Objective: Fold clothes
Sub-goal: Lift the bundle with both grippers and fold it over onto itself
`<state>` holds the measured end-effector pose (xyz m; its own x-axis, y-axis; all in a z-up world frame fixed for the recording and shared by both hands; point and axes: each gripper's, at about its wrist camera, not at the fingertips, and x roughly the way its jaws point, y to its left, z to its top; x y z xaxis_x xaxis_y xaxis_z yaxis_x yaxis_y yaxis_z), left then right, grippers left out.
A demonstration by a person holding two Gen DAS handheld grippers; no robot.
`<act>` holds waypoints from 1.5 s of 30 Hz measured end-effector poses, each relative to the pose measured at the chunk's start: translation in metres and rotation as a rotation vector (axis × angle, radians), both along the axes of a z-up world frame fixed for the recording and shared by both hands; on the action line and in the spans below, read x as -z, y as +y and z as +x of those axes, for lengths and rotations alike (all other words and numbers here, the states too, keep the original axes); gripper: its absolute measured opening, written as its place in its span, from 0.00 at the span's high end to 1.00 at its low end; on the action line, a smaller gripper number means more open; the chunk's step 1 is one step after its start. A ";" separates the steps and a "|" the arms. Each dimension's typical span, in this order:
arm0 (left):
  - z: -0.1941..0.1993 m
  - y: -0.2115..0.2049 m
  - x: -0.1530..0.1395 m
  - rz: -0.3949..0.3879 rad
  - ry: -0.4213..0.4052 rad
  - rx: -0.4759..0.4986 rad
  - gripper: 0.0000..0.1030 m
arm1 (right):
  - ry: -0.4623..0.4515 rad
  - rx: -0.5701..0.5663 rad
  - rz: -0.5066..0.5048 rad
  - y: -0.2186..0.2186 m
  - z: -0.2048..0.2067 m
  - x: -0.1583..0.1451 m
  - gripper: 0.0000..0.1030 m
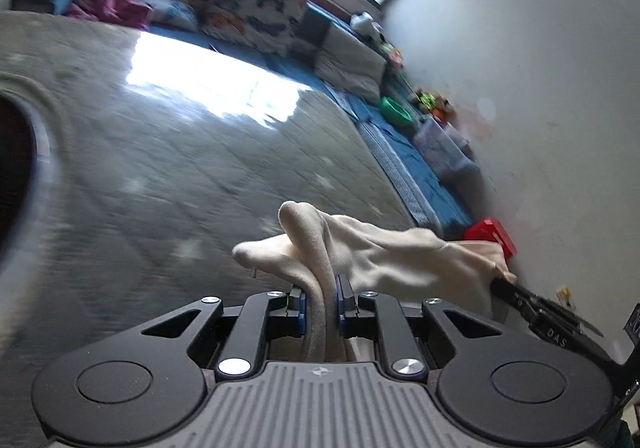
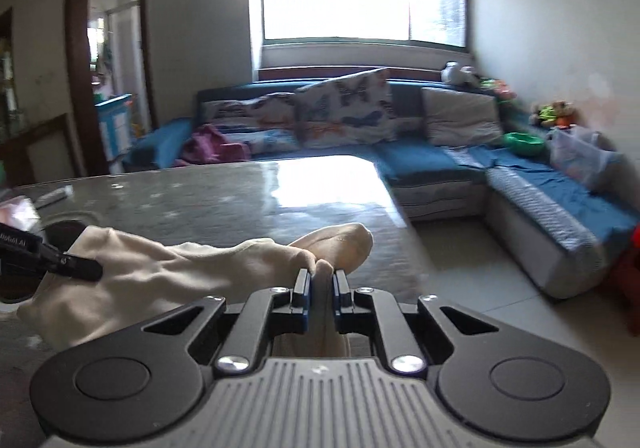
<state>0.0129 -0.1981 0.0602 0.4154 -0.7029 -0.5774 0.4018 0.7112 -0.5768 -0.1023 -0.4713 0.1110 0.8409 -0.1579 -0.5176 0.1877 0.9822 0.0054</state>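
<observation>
Cream garment (image 1: pixel 384 252), small and soft, possibly a sock or similar knit piece; exact type unclear. It hangs in the air above the grey counter (image 1: pixel 160 167), stretched between both tongs, not resting flat.

Left tongs (image 1: pixel 322 298): clamped on one end of the cloth, fabric bunched between the blue pads and trailing back under the body.
Right tongs (image 2: pixel 321 294): likewise clamped on the other end, a fold pinched between the pads, rounded tip poking out beyond them.

Key relation: the garment's long axis runs straight from one pair of tongs to the other. In the left view the cloth leads off to the right, to the other tongs at the frame's right edge; in the right view it leads off to the left. Slight sag and creasing mid-span, so not taut.

Neither hand is nearer; each owns one end.

Judgement: a fold would call for bringing the two ends together, or lowering the span onto the counter first. Counter lies below and to the far left; the sofa (image 2: pixel 420 163) beyond.
</observation>
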 end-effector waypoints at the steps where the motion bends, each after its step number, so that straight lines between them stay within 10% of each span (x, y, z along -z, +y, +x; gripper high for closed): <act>1: 0.001 -0.009 0.001 -0.001 0.009 0.017 0.85 | 0.006 0.017 -0.013 -0.006 0.000 0.000 0.91; 18: -0.007 -0.058 0.030 0.132 0.023 0.164 0.85 | 0.190 0.182 0.010 -0.064 0.011 0.079 0.90; 28: 0.007 -0.056 0.019 0.191 -0.016 0.160 0.71 | 0.141 0.180 0.020 -0.064 -0.002 0.062 0.83; 45: 0.013 -0.098 0.007 0.169 -0.118 0.210 0.76 | 0.123 0.106 0.106 -0.050 0.044 0.077 0.83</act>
